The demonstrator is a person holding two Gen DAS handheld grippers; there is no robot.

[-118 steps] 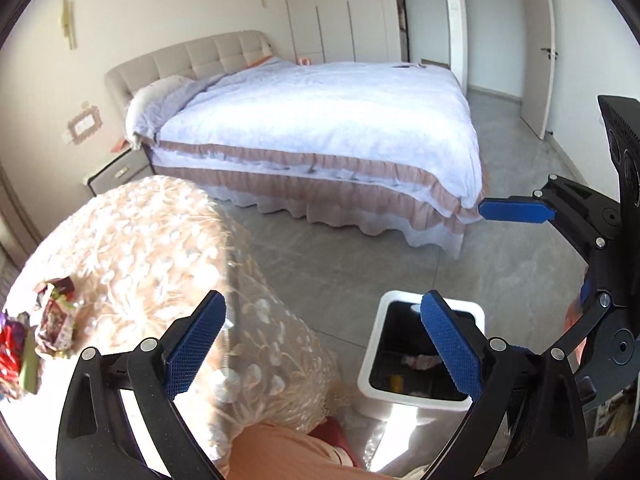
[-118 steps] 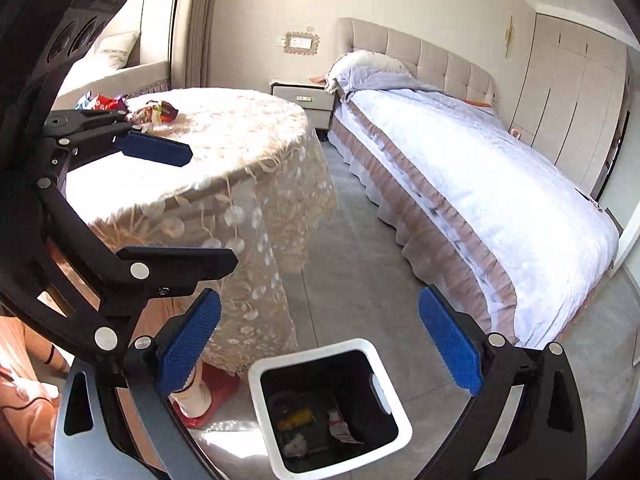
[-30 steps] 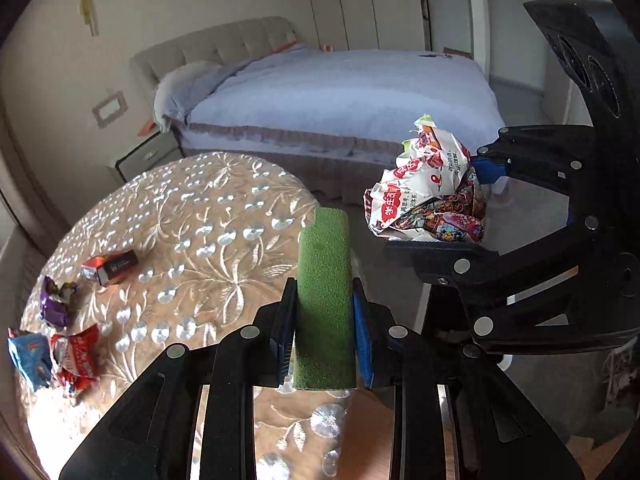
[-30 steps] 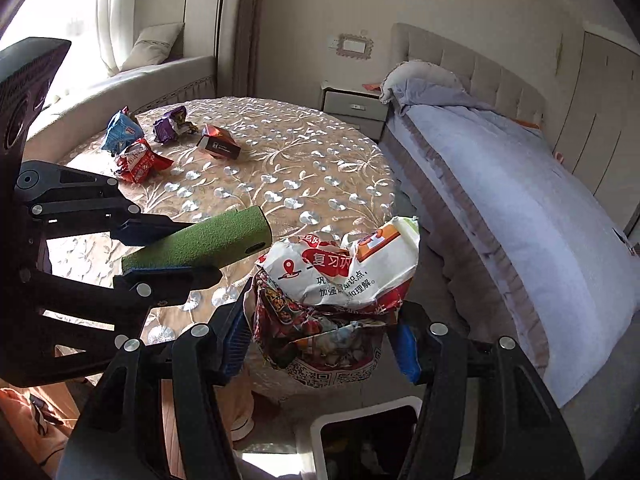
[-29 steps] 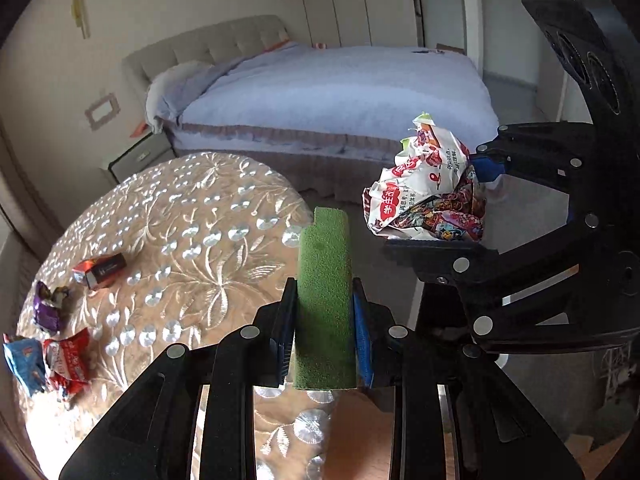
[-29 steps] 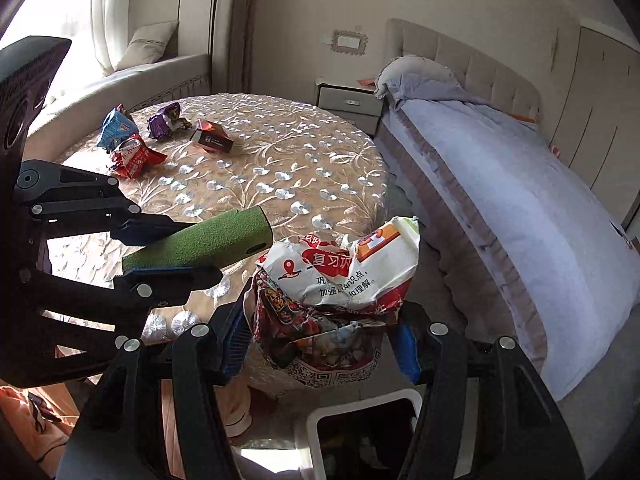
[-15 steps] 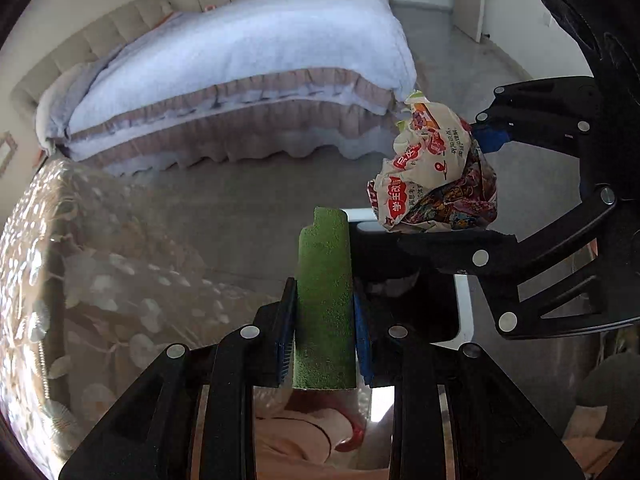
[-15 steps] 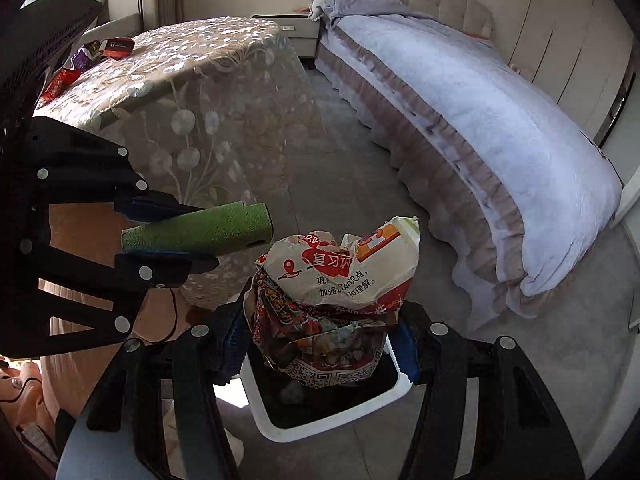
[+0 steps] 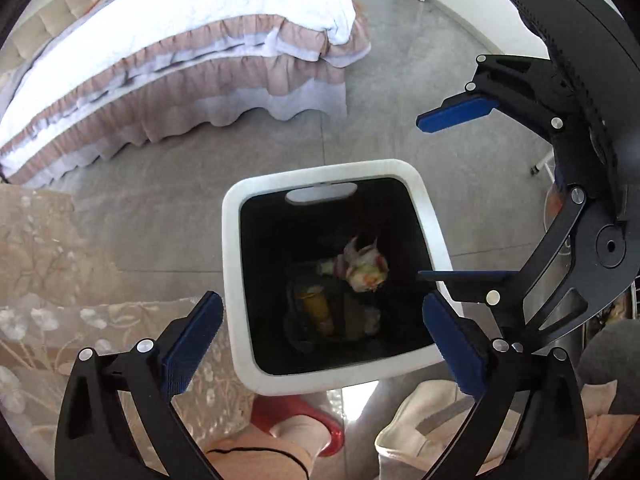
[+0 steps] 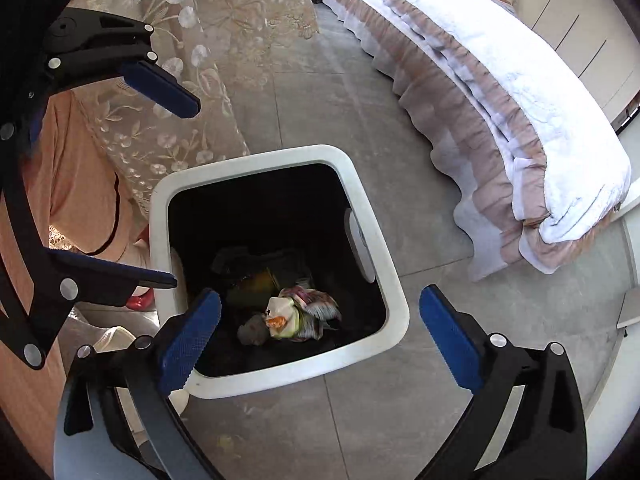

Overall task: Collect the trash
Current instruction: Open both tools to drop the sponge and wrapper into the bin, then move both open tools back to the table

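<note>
Grey floor tiles carry the white square bin (image 9: 424, 216) below you. Your left tool (image 9: 320, 340) and right tool (image 10: 316, 340) have just sprung open, both empty. Crumpled snack wrappers (image 10: 304, 312) lie inside: light, crinkly, best pinched mid-bunch.

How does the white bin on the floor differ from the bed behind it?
The white bin is small, rigid and smooth-walled with a dark inside; the bed is long, soft and draped in a white quilt with pink ruffled skirts. The bin is open-topped and holds a crumpled snack wrapper; nothing shows lying on the bed. Both stand on the grey tiled floor.
</note>
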